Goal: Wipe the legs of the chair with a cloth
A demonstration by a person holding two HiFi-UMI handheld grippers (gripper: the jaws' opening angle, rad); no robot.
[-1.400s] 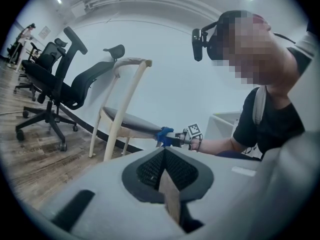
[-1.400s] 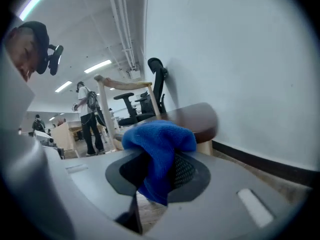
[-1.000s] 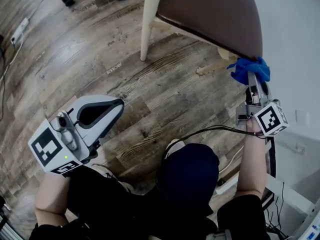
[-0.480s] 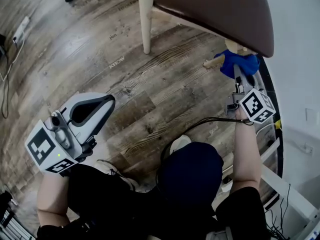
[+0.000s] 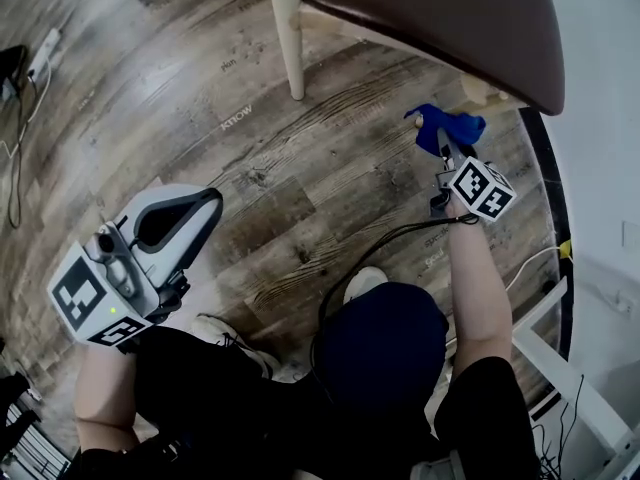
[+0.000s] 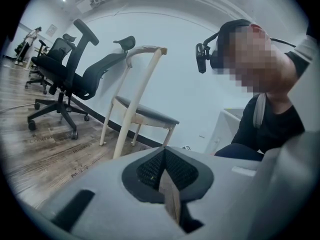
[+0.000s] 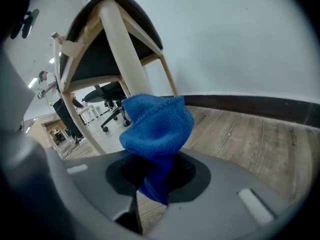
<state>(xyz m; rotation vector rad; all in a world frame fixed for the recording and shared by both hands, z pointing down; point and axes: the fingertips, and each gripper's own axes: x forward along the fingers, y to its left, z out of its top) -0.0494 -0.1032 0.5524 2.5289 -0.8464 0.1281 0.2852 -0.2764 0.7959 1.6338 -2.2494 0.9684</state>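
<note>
Partly, the cloth (image 7: 157, 126) in the right gripper (image 7: 152, 186) hides the chair leg (image 7: 124, 51).

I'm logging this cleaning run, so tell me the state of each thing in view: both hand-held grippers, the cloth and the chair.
Chair: upright on the wood floor.
Blue cloth: bunched up, against a chair leg.
Right hand-held gripper: shut on the blue cloth.
Left hand-held gripper: shut, empty, held away from the chair.
</note>
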